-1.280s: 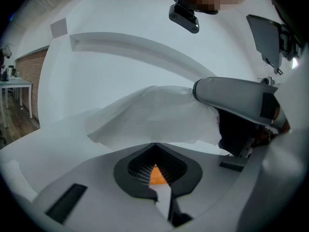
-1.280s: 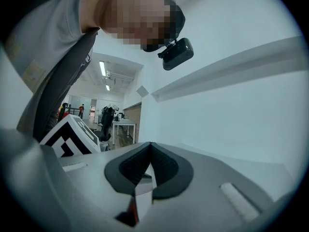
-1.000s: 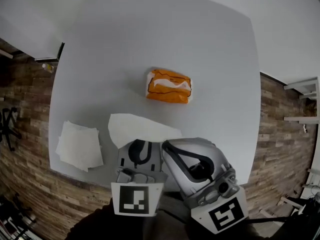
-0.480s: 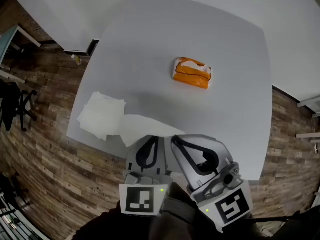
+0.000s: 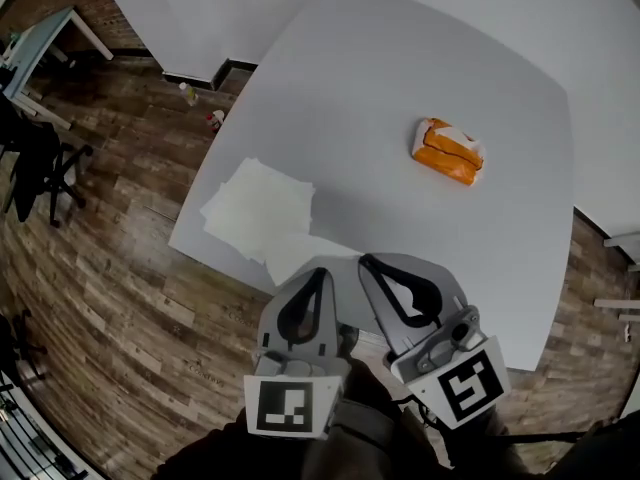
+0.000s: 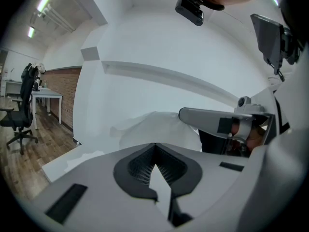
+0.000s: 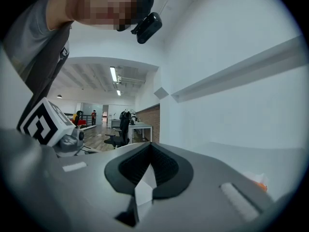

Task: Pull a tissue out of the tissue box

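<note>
The orange tissue pack (image 5: pixel 449 151) lies on the white table (image 5: pixel 400 68), far right of both grippers; a sliver of the pack (image 7: pixel 260 185) shows in the right gripper view. One white tissue (image 5: pixel 300 251) hangs between my two grippers over the table's near edge. My left gripper (image 5: pixel 318 271) is shut on it, with a white strip pinched in its jaws (image 6: pixel 155 146), and the tissue (image 6: pixel 154 127) billows ahead. My right gripper (image 5: pixel 366 260) is shut on the same tissue, a white fold caught between its pads (image 7: pixel 149 146). The held tissue reaches toward a pile of flat tissues (image 5: pixel 255 203).
The pile lies at the table's left front corner, near the edge. Wooden floor surrounds the table, with an office chair (image 5: pixel 40 168) at left, small items (image 5: pixel 190 93) on the floor by the white wall, and a desk (image 5: pixel 50 38) at top left.
Both grippers have carried the tissue leftward, from the table's front middle to the pile at the left corner. The orange pack now sits farther right in the head view.
</note>
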Available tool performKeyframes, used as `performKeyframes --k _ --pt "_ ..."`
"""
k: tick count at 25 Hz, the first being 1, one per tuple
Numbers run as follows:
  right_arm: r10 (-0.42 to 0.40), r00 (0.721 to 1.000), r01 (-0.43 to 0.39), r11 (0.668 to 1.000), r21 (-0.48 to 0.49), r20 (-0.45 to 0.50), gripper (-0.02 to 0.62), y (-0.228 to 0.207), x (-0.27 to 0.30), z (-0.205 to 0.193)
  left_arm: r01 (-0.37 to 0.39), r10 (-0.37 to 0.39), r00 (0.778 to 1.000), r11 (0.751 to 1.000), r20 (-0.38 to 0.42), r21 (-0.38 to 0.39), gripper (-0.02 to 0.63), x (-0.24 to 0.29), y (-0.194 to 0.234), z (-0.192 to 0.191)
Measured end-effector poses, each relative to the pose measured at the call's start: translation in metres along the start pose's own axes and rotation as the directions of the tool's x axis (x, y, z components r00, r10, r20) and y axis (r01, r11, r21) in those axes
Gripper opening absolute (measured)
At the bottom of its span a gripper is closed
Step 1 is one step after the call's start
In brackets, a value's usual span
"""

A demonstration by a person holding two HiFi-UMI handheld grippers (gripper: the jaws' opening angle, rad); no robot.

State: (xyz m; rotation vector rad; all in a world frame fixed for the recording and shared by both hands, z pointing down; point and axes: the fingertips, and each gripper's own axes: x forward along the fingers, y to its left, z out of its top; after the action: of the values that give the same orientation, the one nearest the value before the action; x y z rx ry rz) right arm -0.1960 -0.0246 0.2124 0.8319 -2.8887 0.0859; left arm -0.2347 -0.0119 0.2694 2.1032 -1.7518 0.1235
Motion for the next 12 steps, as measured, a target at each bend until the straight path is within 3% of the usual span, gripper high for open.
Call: performKeyframes --k 8,12 --pt "-0.149 0.989 0.147 0.986 -0.072 -0.012 0.004 -0.019 0.105 0.008 0.019 -0.019 1.000 1.000 -0.016 0.011 0.000 0.020 0.102 0.032" --pt "-0.209 0.977 0.199 0.964 -0.175 -0.041 0.005 -0.014 0.145 -0.005 0.000 0.001 0.999 1.000 -0.036 0.015 0.000 0.021 0.146 0.036"
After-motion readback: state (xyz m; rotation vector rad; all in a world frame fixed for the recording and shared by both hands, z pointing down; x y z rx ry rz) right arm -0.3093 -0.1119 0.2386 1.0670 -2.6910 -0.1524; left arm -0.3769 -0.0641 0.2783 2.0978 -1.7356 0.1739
